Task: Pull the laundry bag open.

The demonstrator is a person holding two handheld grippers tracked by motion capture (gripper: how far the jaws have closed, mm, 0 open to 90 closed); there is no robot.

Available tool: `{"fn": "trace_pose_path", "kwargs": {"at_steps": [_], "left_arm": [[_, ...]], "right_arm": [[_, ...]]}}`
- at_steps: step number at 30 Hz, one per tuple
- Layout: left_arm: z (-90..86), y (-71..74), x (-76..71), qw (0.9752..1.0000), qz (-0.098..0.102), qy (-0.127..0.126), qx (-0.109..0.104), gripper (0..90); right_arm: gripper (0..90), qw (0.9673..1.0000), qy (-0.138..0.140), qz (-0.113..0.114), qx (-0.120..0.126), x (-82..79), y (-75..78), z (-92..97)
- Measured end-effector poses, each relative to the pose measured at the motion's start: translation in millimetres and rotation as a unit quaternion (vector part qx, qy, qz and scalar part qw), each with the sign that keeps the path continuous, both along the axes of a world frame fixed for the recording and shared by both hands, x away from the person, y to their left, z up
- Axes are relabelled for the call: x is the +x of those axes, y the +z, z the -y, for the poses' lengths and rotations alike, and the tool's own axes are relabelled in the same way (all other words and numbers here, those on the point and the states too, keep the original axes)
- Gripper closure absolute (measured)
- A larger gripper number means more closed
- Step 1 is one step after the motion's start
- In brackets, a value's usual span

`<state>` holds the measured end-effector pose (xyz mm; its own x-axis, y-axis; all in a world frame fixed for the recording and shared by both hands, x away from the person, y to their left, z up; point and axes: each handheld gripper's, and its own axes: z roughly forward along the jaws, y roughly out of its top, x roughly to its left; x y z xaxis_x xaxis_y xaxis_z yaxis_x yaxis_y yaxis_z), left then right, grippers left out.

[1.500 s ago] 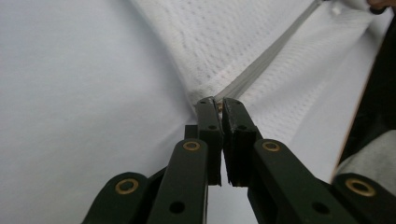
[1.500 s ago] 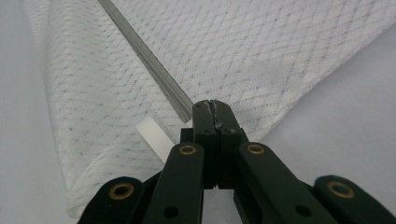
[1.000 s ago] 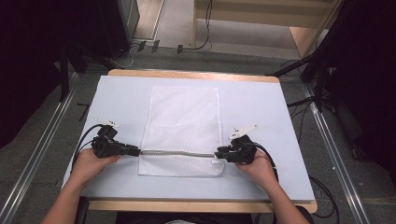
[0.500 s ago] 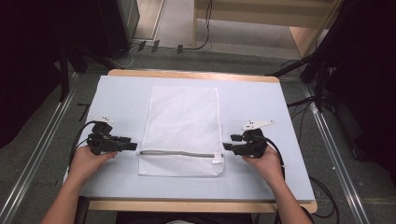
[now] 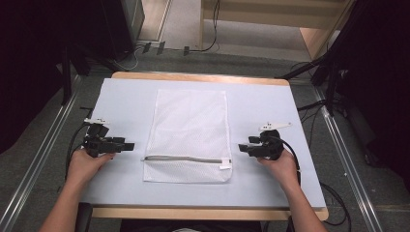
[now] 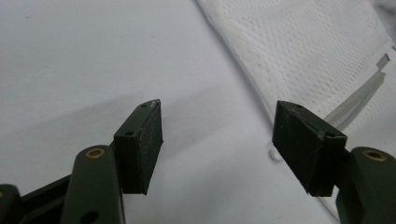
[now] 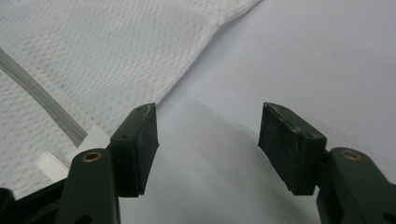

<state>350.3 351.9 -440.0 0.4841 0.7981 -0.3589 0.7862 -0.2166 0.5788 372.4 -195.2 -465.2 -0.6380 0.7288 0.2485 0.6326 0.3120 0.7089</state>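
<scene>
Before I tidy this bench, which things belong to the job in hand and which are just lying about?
Part of the job:
- white mesh bag lying flat, zip near its front edge
- left gripper, open, beside the bag
- right gripper, open, beside the bag
- pale sheet covering the table

Lying about:
- cables on the floor beyond the table
- wooden furniture behind

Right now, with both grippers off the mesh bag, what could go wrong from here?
1. Both jaws have just been opening and nothing lies between them. The left gripper and right gripper sit beside the mesh bag, so a re-grasp may pinch the white table cover instead of the thin mesh.
2. The zipper lies near the bag's near edge; a jaw sliding in low could snag its pull tab.
3. Nothing holds the flat bag down; a nudge could skew it.
</scene>
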Motion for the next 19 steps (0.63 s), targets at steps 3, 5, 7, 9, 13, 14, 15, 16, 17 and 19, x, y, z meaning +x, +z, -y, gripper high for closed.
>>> {"fn": "trace_pose_path", "kwargs": {"at_steps": [3, 5, 7, 9, 13, 14, 15, 16, 17, 19], "left_arm": [[-0.7, -0.3, 0.1, 1.0, 0.0, 0.004, 0.001, 33.8], [-0.6, -0.5, 0.1, 1.0, 0.001, 0.004, 0.002, 33.8], [-0.6, -0.7, 0.2, 1.0, 0.001, 0.003, 0.005, 33.7], [-0.6, -0.7, 0.2, 1.0, 0.002, 0.004, 0.004, 33.4], [-1.0, -1.2, 0.3, 1.0, 0.003, 0.005, 0.005, 32.6], [-1.2, -1.5, 0.5, 1.0, 0.003, 0.005, 0.006, 32.3], [-1.3, -1.8, 0.6, 1.0, 0.002, 0.005, 0.008, 31.9], [-1.2, -2.0, 0.7, 0.9999, 0.002, 0.005, 0.009, 31.6], [-1.0, -2.4, 0.7, 0.9999, 0.002, 0.006, 0.01, 31.4], [-0.9, -2.8, 0.7, 0.9999, 0.003, 0.009, 0.01, 31.1]], "right_arm": [[37.9, 1.0, -0.002, -0.001, -0.002, 0.6, -0.7, 1.4], [37.7, 1.0, -0.004, -0.001, -0.002, 0.6, -0.7, 1.6], [37.6, 1.0, -0.003, -0.002, -0.004, 0.5, -0.9, 1.7], [37.3, 1.0, -0.003, -0.004, -0.005, 0.5, -1.3, 1.1], [36.8, 1.0, 0.0, -0.003, -0.007, 0.7, -1.9, 0.6], [36.6, 0.9999, -0.001, -0.004, -0.01, 0.6, -2.1, 0.9], [36.4, 0.9999, -0.002, -0.005, -0.01, 0.8, -2.3, 0.9], [36.0, 0.9999, -0.001, -0.005, -0.011, 1.0, -2.7, 1.2], [35.7, 0.9999, -0.001, -0.005, -0.011, 1.2, -3.0, 1.6], [34.3, 0.9999, -0.002, -0.002, -0.015, 1.6, -3.4, 2.5]]}}
